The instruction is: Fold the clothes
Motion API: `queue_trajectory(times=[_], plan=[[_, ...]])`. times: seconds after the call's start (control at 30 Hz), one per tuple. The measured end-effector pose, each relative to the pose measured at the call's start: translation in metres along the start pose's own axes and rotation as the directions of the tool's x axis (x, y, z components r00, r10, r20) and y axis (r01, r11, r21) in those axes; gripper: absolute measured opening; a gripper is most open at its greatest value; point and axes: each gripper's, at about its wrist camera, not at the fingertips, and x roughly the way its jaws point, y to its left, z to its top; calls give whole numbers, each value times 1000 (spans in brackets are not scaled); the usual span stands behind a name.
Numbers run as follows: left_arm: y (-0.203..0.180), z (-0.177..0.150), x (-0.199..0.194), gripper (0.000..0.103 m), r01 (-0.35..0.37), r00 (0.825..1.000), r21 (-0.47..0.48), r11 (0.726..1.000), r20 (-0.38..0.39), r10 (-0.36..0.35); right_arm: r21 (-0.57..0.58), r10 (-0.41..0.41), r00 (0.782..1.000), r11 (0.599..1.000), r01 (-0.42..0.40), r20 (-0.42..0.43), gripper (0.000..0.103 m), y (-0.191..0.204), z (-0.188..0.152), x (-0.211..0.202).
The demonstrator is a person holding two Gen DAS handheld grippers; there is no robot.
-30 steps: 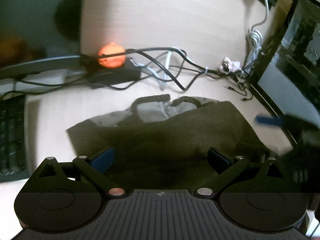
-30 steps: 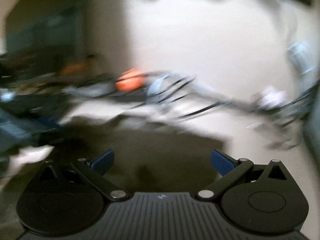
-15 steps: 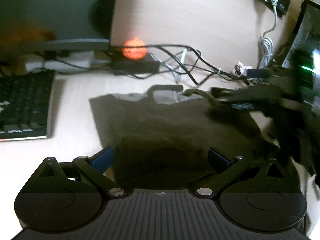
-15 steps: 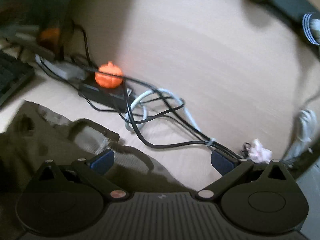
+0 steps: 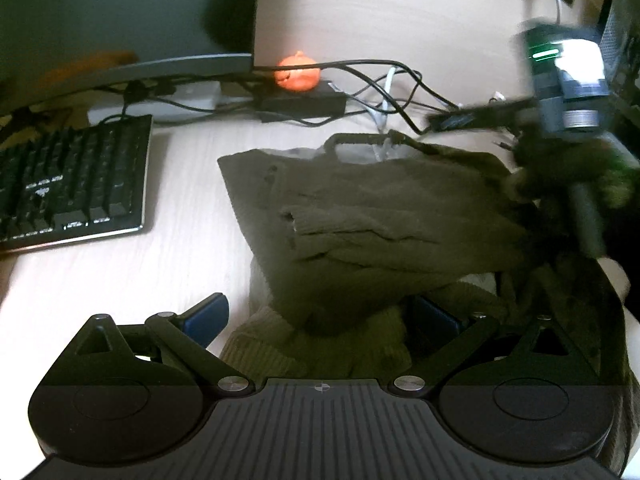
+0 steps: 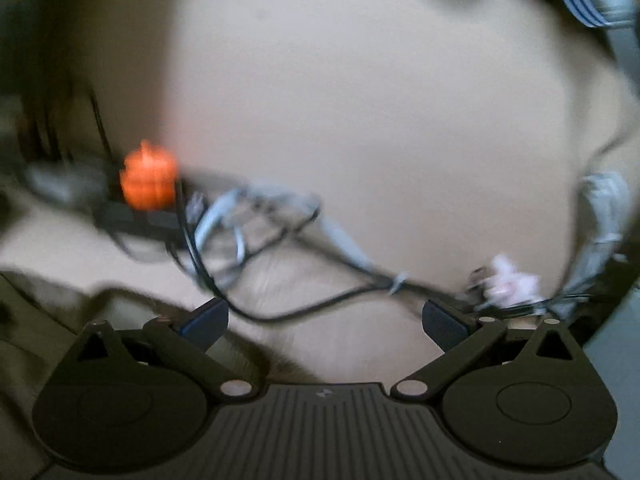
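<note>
Left gripper (image 5: 320, 316): jaws wide, olive sweater (image 5: 384, 216) bunched between them, ungripped.
Right gripper (image 6: 324, 320): jaws apart, empty; blurred.

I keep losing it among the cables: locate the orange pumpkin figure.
Left wrist view, upper middle: the orange pumpkin figure sits on a black box, beyond the garment.

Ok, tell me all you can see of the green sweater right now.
The sweater is dark olive, ribbed knit, lying rumpled on the pale desk, partly folded with one layer lapped over another. Its collar faces the cables, showing a grey lining. The near edge bunches between the left gripper fingers, which stand open.
</note>
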Motion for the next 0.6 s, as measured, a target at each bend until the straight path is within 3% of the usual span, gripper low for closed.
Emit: queue_trajectory(times=[0.07,0.13,0.37,0.5,0.6], plan=[[-2,3,1,102,6,1000,7,1000,4,-6,49,90,996,995,-90,-4,103,-13,-7,-28],[-5,5,2,102,16,1000,15,1000,9,-16,63,121,992,991,-119,-34,103,-17,-21,-43],[-18,16,4,102,45,999,59,997,10,-46,-77,-18,987,997,5,-162,103,0,-72,-37],[-28,21,6,102,54,998,105,993,12,-55,-42,-16,993,999,11,-121,103,0,-68,-53],[-34,24,5,102,128,992,145,981,-1,-129,-42,1,995,999,-5,-99,103,-3,-67,-71]])
